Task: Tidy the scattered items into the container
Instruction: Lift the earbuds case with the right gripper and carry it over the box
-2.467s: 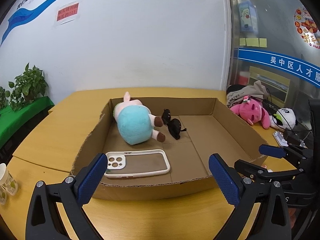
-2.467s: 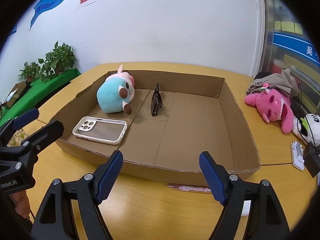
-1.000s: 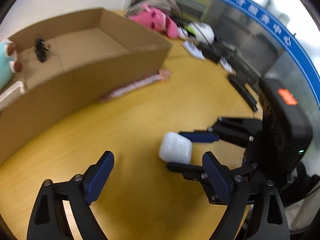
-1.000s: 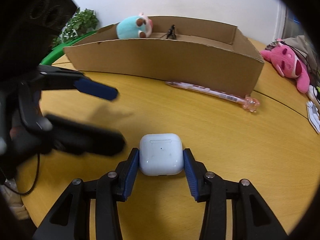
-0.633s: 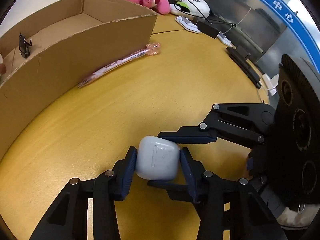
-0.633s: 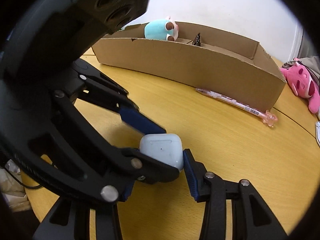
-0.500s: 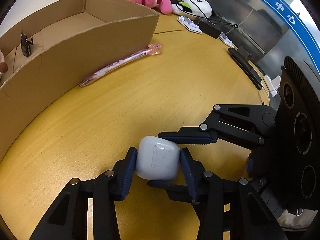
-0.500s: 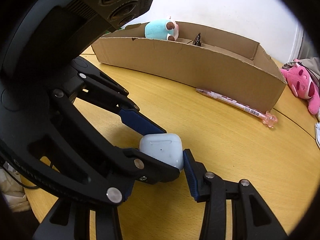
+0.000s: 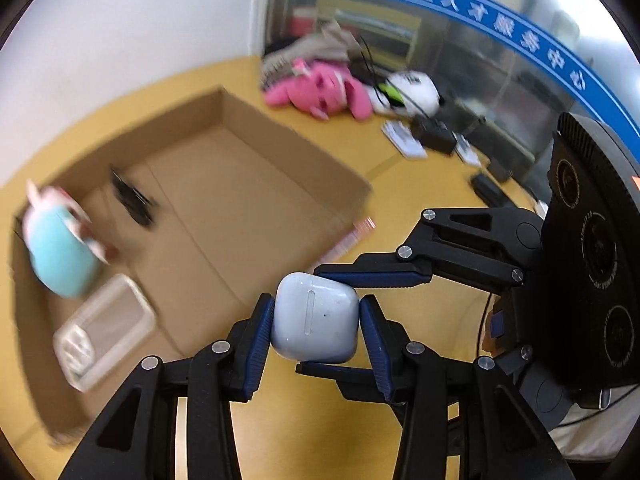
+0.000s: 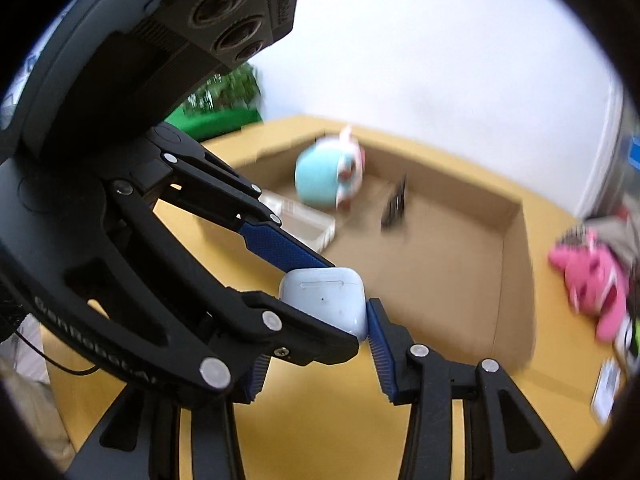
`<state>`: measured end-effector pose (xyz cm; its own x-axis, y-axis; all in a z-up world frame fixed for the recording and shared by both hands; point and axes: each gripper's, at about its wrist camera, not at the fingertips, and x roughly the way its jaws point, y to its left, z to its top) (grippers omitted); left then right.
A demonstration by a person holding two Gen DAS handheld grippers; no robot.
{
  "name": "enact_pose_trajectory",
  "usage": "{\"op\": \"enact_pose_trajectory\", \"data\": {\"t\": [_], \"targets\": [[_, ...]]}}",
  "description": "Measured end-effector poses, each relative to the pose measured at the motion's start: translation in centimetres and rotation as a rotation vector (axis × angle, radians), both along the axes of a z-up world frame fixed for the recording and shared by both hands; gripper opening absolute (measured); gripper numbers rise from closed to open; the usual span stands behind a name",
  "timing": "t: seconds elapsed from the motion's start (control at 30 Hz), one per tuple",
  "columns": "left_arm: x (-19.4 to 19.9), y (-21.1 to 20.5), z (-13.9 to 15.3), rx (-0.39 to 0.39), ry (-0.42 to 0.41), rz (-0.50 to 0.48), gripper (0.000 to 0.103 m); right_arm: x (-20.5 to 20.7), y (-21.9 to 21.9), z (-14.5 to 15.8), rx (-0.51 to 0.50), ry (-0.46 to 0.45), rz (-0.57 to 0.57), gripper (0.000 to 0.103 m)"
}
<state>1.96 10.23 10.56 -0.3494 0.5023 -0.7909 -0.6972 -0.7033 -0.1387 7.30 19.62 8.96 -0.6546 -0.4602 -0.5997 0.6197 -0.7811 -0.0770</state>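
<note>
A white earbud case hangs in the air in front of the cardboard box, and both grippers hold it. My left gripper is shut on its two sides with the blue pads. The right gripper's fingers clamp it crosswise from the right. In the right wrist view the case sits in my right gripper, whose left pad is hidden behind the left gripper's fingers. The box holds a teal plush, a clear phone case and a small black item.
A pink pen lies on the yellow table by the box's near right corner. A pink plush, a white plush and cables sit beyond the box on the right. A green plant stands at the far left.
The left gripper closed on the case that the right one held on the table. Both then rose with it, so the box's inside now shows from above.
</note>
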Motion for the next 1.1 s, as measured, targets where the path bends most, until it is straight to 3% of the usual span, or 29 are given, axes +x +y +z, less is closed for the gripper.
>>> {"op": "enact_pose_trajectory", "data": {"t": [0.17,0.37,0.53,0.7,0.93,1.1], "targets": [[-3.8,-1.8,3.4,-0.014,0.039,0.033,0.047,-4.0,-1.7,3.4,-0.014,0.048,0.035,0.043],[-9.6,-2.6,3.0,-0.004,-0.029,0.058,0.046,-9.6,-2.1,3.9,-0.007,-0.012,0.072,0.043],[-14.1,-2.5,-0.7,0.007,-0.152,0.08,0.046,-14.1,-2.4,1.7,0.04,-0.111,0.098,0.043],[-17.5,-3.3,-5.5,0.047,-0.32,0.12,0.046,-18.1,-2.8,-2.2,0.069,-0.279,0.127,0.043],[-19.4,-3.5,-11.0,0.034,-0.491,0.164,0.046,-20.1,-4.5,-7.0,0.125,-0.487,0.131,0.043],[-19.9,-3.3,-13.3,0.047,-0.591,0.165,0.046,-21.3,-4.8,-9.4,0.147,-0.616,0.127,0.043]]}}
